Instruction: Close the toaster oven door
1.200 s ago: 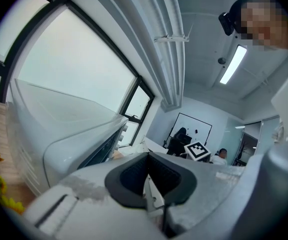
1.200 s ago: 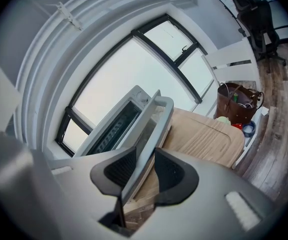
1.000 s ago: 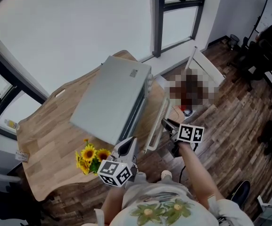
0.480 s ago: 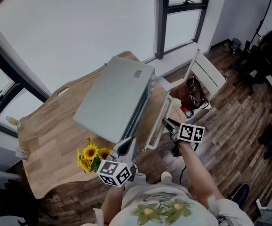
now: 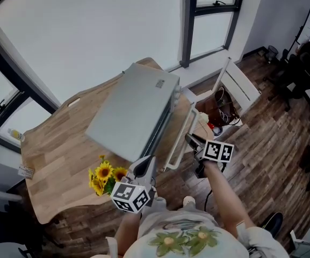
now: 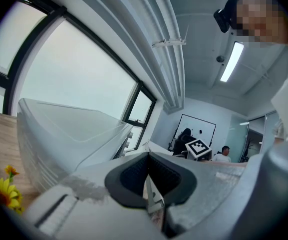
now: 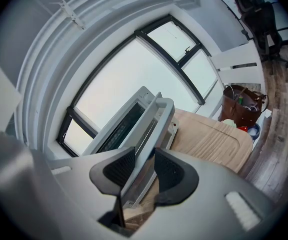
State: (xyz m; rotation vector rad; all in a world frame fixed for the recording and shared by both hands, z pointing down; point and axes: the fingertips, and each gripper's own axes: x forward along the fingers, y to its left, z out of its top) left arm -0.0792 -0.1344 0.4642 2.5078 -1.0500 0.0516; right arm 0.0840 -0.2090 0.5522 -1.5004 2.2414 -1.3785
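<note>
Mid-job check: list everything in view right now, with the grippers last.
table: one, light wood, centre.
toaster oven: one, grey, on the table, apparently not fully shut.
handle: one, white bar, on the oven's front, towards the person.
sunflowers: one bunch, yellow, at the table's near edge.
chair: one, white, past the table's right end.
bag: one, brown, by the chair.
left gripper: one, grey, jaws shut and empty, beside the sunflowers.
right gripper: one, grey, jaws have just been opening, handle between them, unclamped.
</note>
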